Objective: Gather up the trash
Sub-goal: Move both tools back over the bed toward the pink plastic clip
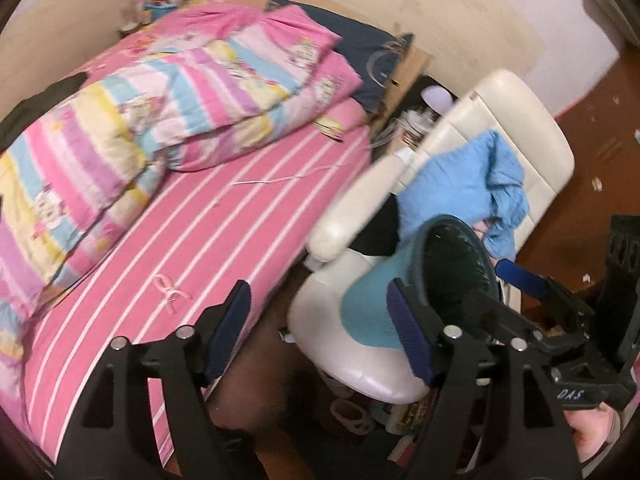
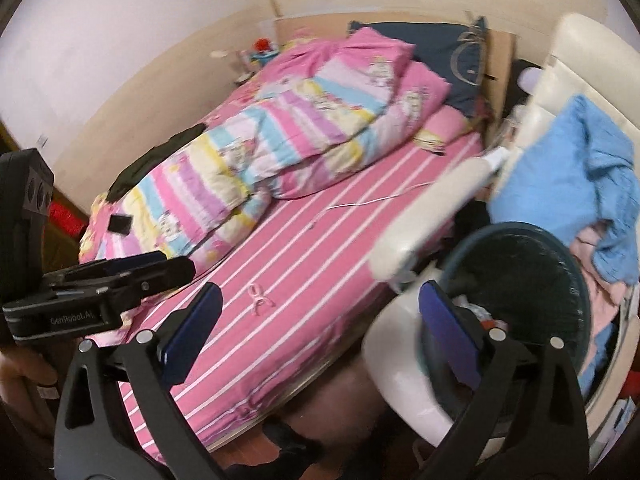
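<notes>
Both grippers wide and empty, bin parked on the chair, trash still out there.

The left gripper (image 1: 322, 330) has its jaws spread with nothing between them, and the right gripper (image 2: 320, 332) is spread wider still, also bare. The dark bin (image 2: 520, 304) sits at the lower right of the right wrist view, on the white chair (image 2: 404, 360) beside blue clothing (image 2: 560, 176), some scraps already inside. A small pink scrap (image 1: 170, 294) lies on the striped bed (image 1: 224, 240), lower centre. The risk, as I read it: that bin looks tilted on a soft seat, so a careless drop or a knock against its rim could tip it. Both views are smeared, too, so a snatch at the flat scrap could pinch the sheet instead.
</notes>
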Demonstrator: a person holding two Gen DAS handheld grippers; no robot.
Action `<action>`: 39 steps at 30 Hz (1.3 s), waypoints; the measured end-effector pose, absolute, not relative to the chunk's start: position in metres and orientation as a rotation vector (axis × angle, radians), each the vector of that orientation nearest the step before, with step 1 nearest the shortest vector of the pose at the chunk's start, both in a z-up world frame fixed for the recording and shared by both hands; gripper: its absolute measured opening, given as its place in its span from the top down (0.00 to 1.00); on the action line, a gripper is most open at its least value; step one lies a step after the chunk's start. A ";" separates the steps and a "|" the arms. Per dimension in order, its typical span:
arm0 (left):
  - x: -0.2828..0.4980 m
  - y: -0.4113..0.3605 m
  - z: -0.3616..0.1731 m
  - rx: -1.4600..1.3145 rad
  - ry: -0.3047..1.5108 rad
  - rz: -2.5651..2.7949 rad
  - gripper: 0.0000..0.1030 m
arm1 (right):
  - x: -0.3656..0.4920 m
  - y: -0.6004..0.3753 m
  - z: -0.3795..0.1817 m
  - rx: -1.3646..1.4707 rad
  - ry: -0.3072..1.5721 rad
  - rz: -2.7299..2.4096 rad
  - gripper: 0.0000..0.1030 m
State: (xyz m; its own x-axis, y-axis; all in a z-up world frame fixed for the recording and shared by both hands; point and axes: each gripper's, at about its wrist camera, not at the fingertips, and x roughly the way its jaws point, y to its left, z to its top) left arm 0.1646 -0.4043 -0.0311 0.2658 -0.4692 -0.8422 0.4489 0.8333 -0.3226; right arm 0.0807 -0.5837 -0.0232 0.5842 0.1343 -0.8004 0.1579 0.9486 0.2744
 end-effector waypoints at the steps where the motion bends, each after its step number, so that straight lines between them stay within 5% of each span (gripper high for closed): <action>1: 0.166 -0.391 -0.030 -0.032 1.142 -0.608 0.31 | 0.084 -0.569 -0.022 0.322 0.955 0.002 0.06; 21: 0.172 -0.171 -0.062 -0.171 1.164 -0.443 0.25 | 0.117 -0.392 -0.048 0.277 1.005 0.076 0.05; 39: 0.179 -0.100 -0.122 -0.291 1.242 -0.356 0.15 | 0.149 -0.323 -0.092 0.119 1.117 0.187 0.05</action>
State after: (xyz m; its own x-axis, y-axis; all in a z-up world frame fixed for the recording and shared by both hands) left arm 0.1786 -0.0996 -0.1225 0.2801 -0.4167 -0.8648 0.1051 0.9088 -0.4038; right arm 0.1492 -0.3232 -0.0917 0.4252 0.2090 -0.8807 -0.0896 0.9779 0.1888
